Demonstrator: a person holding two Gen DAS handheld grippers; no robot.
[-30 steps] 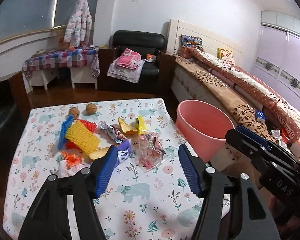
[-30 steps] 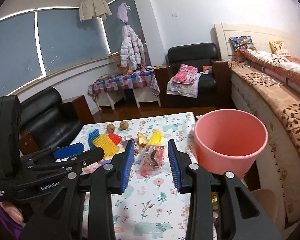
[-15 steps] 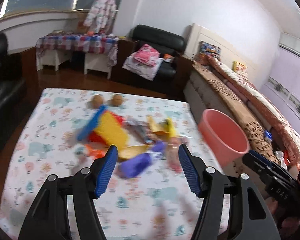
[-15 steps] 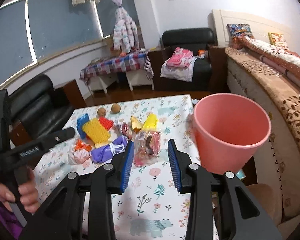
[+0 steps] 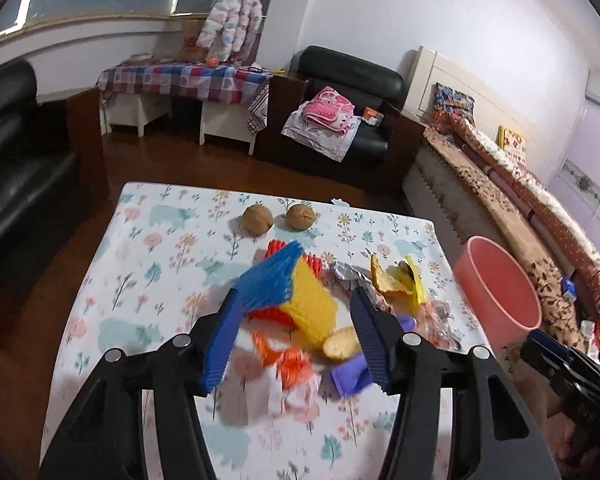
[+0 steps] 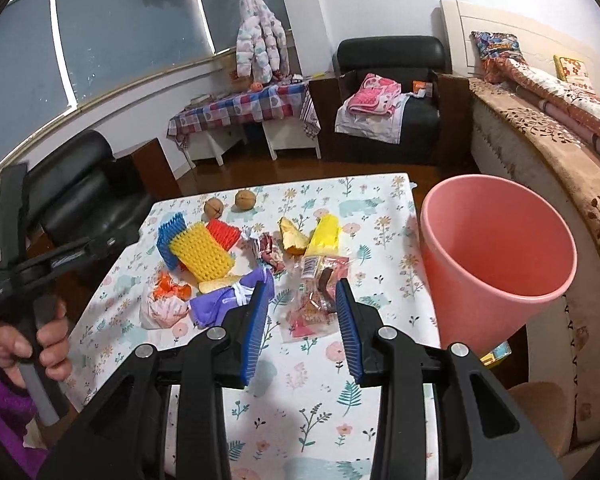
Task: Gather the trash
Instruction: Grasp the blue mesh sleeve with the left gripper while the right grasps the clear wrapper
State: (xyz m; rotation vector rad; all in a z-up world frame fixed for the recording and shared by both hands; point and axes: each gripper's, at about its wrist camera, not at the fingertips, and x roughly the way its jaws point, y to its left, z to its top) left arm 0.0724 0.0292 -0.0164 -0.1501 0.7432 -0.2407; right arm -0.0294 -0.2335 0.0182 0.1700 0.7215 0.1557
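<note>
A tabletop (image 6: 260, 420) covered in a white cloth printed with flowers and pale blue animals carries a cluster of trash. Going left to right: the left gripper (image 5: 292, 340), jaws apart and holding nothing, hovers over a crumpled white and orange wrapper (image 5: 292, 376), a purple plastic bag (image 6: 224, 302) and ridged blue, yellow and red foam pieces (image 6: 200, 246). The right gripper (image 6: 302, 326), jaws also apart and empty, frames a clear plastic snack bag with red print (image 6: 316, 296). Just off the tabletop's right edge stands an empty pink plastic bucket (image 6: 496, 256). The step in hand appears to be the first pickup; next, a gripper must lower and close on one piece.
</note>
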